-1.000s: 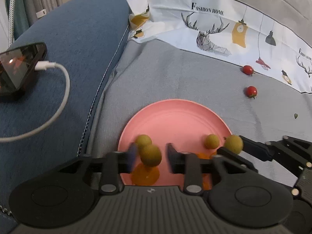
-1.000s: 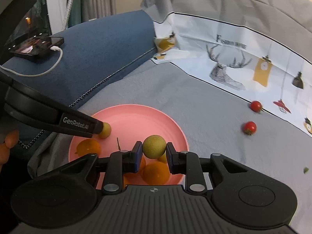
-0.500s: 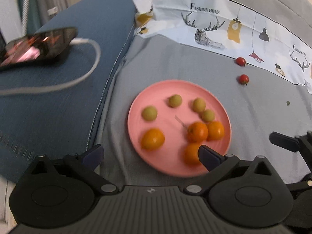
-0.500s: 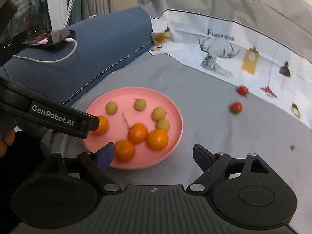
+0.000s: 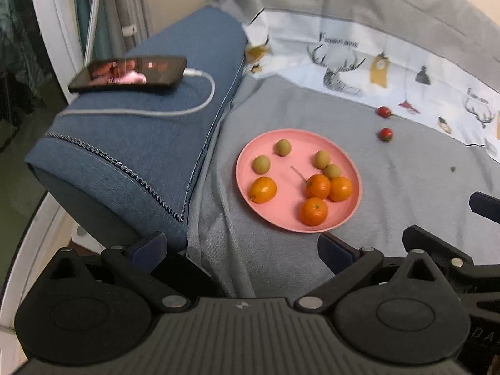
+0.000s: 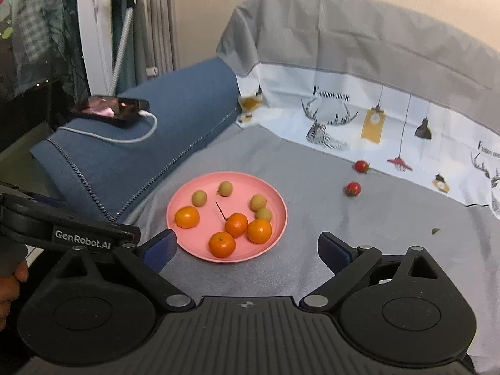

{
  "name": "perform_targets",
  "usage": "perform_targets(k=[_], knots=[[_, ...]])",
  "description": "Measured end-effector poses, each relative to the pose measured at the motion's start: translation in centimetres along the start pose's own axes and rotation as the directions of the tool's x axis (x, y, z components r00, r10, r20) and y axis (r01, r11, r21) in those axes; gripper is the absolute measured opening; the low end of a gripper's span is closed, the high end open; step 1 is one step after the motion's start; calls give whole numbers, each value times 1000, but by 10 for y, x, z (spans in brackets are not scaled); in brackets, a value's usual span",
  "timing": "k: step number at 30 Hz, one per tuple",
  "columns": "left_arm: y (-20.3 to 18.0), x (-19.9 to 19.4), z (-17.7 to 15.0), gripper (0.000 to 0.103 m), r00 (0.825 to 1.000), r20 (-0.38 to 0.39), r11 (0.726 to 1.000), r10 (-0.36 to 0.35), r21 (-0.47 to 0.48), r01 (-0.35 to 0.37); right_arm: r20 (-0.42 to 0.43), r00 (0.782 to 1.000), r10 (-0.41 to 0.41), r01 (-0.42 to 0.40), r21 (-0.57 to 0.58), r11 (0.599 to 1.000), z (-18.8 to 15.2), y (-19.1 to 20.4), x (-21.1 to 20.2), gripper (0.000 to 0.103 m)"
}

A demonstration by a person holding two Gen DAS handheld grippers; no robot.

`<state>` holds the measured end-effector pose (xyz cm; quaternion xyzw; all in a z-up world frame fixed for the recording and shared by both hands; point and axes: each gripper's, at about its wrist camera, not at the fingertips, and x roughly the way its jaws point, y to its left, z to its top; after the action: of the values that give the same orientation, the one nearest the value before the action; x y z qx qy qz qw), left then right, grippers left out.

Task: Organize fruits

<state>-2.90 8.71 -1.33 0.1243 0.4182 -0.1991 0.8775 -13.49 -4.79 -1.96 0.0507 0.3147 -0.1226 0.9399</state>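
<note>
Hovering with nothing gripped: left gripper (image 5: 240, 250) jaws wide apart, right gripper (image 6: 247, 248) jaws opening. Lying ahead and rightward, beyond the round pink plastic plate (image 6: 275, 200) of oranges: two small red cherry tomatoes (image 6: 352, 189), nearer the right gripper.

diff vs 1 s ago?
Both let go: left gripper and right gripper, its jaws opening, each dropped a small green fruit onto the round pink plate, then drew back from it. Four oranges and two red cherry tomatoes stayed put.
</note>
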Motion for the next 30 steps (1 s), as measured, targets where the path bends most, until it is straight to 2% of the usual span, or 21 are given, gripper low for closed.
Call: perform_targets(k=[11, 21, 30], knots=[[-10, -47, -14, 103, 994, 105, 1000, -11, 27, 8, 102, 995, -23, 23, 7, 1000, -9, 4, -54, 98], [-8, -61, -17, 103, 990, 140, 1000, -6, 21, 3, 140, 990, -31, 31, 0, 1000, -12, 7, -69, 99], [-5, -55, -17, 103, 993, 121, 1000, -11, 19, 9, 127, 991, -30, 29, 5, 1000, -14, 7, -66, 99]])
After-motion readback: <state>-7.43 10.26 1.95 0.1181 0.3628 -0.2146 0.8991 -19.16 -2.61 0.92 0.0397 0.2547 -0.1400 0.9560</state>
